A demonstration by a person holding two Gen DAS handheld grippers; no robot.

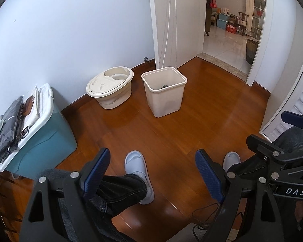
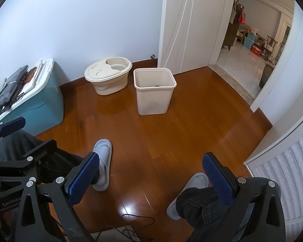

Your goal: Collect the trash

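Observation:
A cream square waste bin (image 1: 164, 91) (image 2: 154, 91) stands on the wooden floor ahead, with something small and dark (image 1: 164, 86) (image 2: 157, 85) lying inside. My left gripper (image 1: 152, 157) hangs open over the floor, nothing between its blue pads. My right gripper (image 2: 151, 160) is also open and holds nothing. Each gripper shows at the edge of the other's view: the right one (image 1: 272, 129), the left one (image 2: 33, 133). Both are well short of the bin. Below them are a person's dark trouser legs and pale slippers (image 1: 139, 173) (image 2: 104, 161).
A cream oval mop bucket (image 1: 110, 86) (image 2: 108, 75) sits by the wall left of the bin. A blue storage box (image 1: 42, 137) (image 2: 37, 104) with a white lid carries dark packets. An open white door (image 1: 175, 20) leads to a tiled room. A black cable (image 2: 131, 225) lies near the feet.

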